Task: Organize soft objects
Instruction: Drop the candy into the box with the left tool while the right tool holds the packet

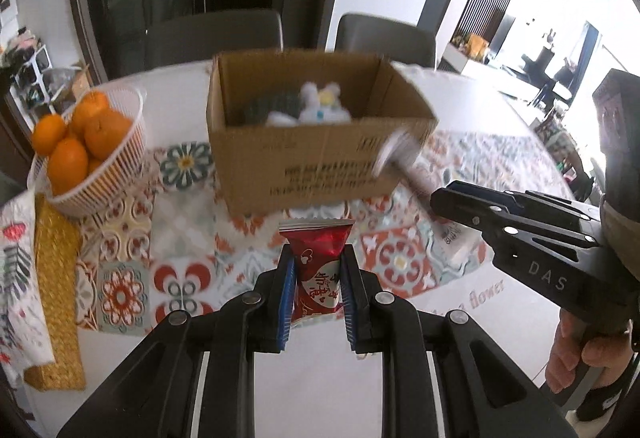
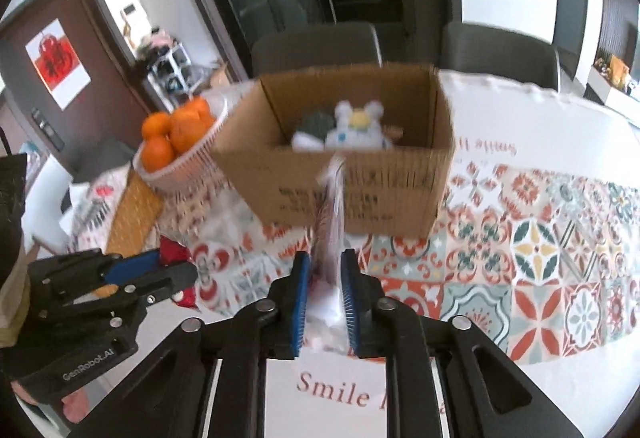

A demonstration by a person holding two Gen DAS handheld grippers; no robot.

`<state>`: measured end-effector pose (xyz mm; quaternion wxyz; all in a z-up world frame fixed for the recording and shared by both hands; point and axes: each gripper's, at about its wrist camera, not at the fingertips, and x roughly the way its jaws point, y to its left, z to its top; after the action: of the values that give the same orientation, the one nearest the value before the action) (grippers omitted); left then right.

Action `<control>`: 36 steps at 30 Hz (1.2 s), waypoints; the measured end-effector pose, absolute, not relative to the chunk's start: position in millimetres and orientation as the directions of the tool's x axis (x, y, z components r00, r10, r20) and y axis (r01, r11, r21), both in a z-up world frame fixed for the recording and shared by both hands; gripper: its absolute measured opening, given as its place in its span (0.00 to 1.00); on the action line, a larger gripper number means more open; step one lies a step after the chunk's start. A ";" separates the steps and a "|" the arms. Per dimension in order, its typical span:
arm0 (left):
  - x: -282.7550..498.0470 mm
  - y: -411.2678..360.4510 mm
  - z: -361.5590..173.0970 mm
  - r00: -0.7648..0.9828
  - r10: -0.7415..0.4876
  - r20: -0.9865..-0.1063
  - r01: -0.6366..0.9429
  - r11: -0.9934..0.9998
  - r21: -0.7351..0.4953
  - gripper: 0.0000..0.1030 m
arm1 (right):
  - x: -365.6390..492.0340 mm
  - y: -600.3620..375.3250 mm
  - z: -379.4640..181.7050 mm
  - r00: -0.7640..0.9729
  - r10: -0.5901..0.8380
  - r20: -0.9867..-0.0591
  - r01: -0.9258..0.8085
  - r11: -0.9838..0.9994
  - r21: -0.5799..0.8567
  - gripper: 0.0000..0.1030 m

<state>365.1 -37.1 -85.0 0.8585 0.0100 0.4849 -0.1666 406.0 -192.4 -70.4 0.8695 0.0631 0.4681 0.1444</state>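
Observation:
An open cardboard box [image 1: 320, 158] stands on the patterned tablecloth; it also shows in the right wrist view [image 2: 340, 190]. Inside lie a white plush toy [image 1: 322, 106] [image 2: 356, 130] and a dark knitted item [image 1: 268, 106]. My left gripper [image 1: 318, 278] is shut on a red snack packet [image 1: 318, 266], held above the cloth in front of the box. My right gripper [image 2: 324, 278] is shut on a thin white packet [image 2: 330, 222], held upright just before the box front; the packet is blurred in the left wrist view [image 1: 400, 154].
A white basket of oranges [image 1: 80, 142] [image 2: 180, 142] stands left of the box. A woven yellow mat [image 1: 56, 278] and a floral cloth [image 1: 16, 278] lie at the left edge. Two grey chairs [image 1: 384, 38] stand behind the table.

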 end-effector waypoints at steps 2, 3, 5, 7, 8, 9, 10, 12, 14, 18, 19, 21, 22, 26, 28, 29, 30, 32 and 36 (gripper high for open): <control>372.1 -38.3 -78.5 0.489 -0.284 -0.825 0.296 0.943 -0.150 0.21 | 409.7 -191.9 -60.3 0.549 0.303 -0.779 -0.190 0.953 0.236 0.14; 378.6 -40.1 -77.3 0.489 -0.282 -0.826 0.295 0.944 -0.148 0.21 | 413.0 -191.9 -57.9 0.561 0.304 -0.770 -0.193 0.953 0.235 0.12; 389.2 -41.4 -76.2 0.492 -0.278 -0.825 0.285 0.947 -0.150 0.21 | 428.8 -193.9 -64.3 0.521 0.325 -0.789 -0.190 0.946 0.264 0.12; 395.4 -44.3 -76.0 0.499 -0.271 -0.823 0.285 0.948 -0.140 0.21 | 438.6 -197.4 -73.8 0.499 0.327 -0.802 -0.175 0.945 0.276 0.12; 397.2 -45.8 -76.6 0.507 -0.260 -0.822 0.279 0.952 -0.129 0.21 | 441.0 -197.7 -77.0 0.494 0.326 -0.806 -0.176 0.946 0.274 0.12; 398.5 -46.6 -77.4 0.507 -0.259 -0.822 0.276 0.952 -0.130 0.21 | 444.2 -198.4 -81.6 0.478 0.335 -0.812 -0.174 0.942 0.286 0.12; 399.9 -47.4 -79.2 0.499 -0.269 -0.824 0.276 0.951 -0.143 0.21 | 445.3 -198.3 -86.1 0.461 0.341 -0.819 -0.173 0.940 0.294 0.12; 400.3 -49.1 -84.4 0.492 -0.276 -0.826 0.274 0.949 -0.154 0.21 | 445.1 -199.2 -89.0 0.473 0.320 -0.821 -0.167 0.947 0.273 0.13; 399.5 -50.2 -90.4 0.489 -0.267 -0.830 0.268 0.952 -0.148 0.21 | 447.0 -200.8 -94.4 0.455 0.313 -0.834 -0.166 0.950 0.266 0.14; 400.2 -53.8 -103.4 0.456 -0.286 -0.843 0.266 0.948 -0.177 0.21 | 450.1 -207.0 -103.9 0.441 0.295 -0.847 -0.141 0.955 0.259 0.19; 400.2 -54.3 -106.3 0.451 -0.289 -0.845 0.265 0.947 -0.182 0.21 | 450.5 -208.7 -106.9 0.438 0.294 -0.849 -0.134 0.956 0.262 0.21; 401.2 -54.9 -109.4 0.449 -0.289 -0.846 0.262 0.947 -0.184 0.21 | 450.6 -211.2 -110.8 0.439 0.271 -0.857 -0.109 0.962 0.249 0.22; 402.2 -54.9 -109.7 0.448 -0.288 -0.846 0.260 0.948 -0.185 0.21 | 449.8 -211.9 -109.6 0.443 0.277 -0.853 -0.109 0.961 0.256 0.22; 407.7 -54.7 -99.9 0.465 -0.306 -0.831 0.269 0.943 -0.197 0.21 | 447.2 -211.2 -91.5 0.503 0.268 -0.822 -0.114 0.963 0.244 0.22; 415.0 -56.0 -91.1 0.483 -0.307 -0.820 0.276 0.942 -0.190 0.21 | 451.2 -212.6 -81.1 0.521 0.271 -0.809 -0.111 0.962 0.250 0.22; 418.5 -56.7 -87.8 0.486 -0.309 -0.818 0.281 0.941 -0.189 0.21 | 453.5 -212.7 -77.2 0.527 0.267 -0.807 -0.109 0.963 0.247 0.22; 423.0 -57.2 -84.0 0.491 -0.313 -0.813 0.287 0.939 -0.189 0.21 | 456.0 -213.3 -73.4 0.534 0.262 -0.804 -0.102 0.964 0.246 0.22; 432.9 -58.9 -75.8 0.506 -0.311 -0.804 0.295 0.939 -0.177 0.21 | 462.5 -215.6 -64.6 0.552 0.258 -0.793 -0.085 0.963 0.255 0.26; 455.0 -63.1 -61.5 0.532 -0.295 -0.794 0.316 0.939 -0.137 0.21 | 476.0 -217.6 -53.1 0.576 0.231 -0.784 -0.052 0.968 0.247 0.29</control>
<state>455.0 -63.1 -61.5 0.8752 0.0119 0.4511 -0.1744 476.0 -217.6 -53.1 0.8823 0.0986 0.4533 0.0801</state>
